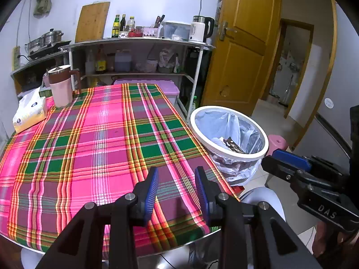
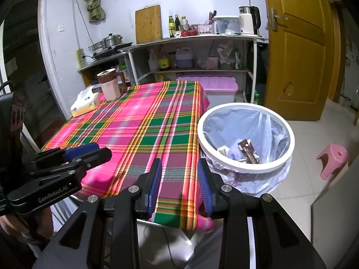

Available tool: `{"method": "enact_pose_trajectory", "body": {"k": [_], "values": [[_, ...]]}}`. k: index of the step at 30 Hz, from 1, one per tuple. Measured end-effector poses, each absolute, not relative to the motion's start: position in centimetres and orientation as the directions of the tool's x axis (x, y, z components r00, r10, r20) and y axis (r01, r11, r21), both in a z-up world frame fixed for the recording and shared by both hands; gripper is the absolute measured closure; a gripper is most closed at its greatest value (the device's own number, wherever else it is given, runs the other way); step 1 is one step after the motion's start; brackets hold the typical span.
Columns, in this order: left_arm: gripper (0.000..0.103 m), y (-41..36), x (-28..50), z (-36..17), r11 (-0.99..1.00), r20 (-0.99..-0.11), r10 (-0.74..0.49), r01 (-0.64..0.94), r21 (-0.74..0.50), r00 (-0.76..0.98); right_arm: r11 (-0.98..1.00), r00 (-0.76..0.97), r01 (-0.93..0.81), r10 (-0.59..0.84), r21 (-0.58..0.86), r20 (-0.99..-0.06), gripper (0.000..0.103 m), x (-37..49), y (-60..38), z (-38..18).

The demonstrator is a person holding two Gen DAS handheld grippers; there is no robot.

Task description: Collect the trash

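A white-rimmed trash bin [image 1: 235,156] [image 2: 246,168] lined with a clear bag stands on the floor by the table's right edge. Inside it lie a brown wrapper and bits of paper [image 1: 232,145] [image 2: 245,151]. My left gripper [image 1: 177,172] hovers over the near part of the plaid tablecloth [image 1: 107,134], open, with nothing between its blue pads. My right gripper [image 2: 179,163] is over the table's near right corner, just left of the bin, also open with nothing in it. Each gripper shows in the other's view: the right gripper [image 1: 272,160], the left gripper [image 2: 104,149].
A tissue pack [image 1: 29,114] [image 2: 86,104] and a pink jug with a brown lid [image 1: 60,85] [image 2: 110,85] stand at the table's far left. Behind are a kitchen shelf [image 1: 139,44], a purple-lidded box [image 2: 217,85] and a wooden door [image 1: 244,44]. A pink stool [image 2: 333,159] is on the floor right of the bin.
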State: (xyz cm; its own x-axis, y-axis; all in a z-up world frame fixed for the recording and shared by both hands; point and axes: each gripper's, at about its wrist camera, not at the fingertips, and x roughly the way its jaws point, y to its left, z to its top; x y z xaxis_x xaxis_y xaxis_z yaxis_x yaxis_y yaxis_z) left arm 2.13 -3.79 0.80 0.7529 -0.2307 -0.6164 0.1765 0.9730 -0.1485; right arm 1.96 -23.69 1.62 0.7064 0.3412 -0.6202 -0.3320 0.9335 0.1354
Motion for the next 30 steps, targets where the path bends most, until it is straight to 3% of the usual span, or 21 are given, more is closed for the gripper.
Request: {"method": "enact_pose_trajectory", "body": {"k": [30], "values": [[0.070, -3.89, 1.93, 0.92, 0.973, -0.614, -0.230, 0.178, -0.145, 0.755, 0.934, 0.706, -0.332, 0.340, 0.133, -0.621, 0.069, 1.85, -23.64, 1.66]]}}
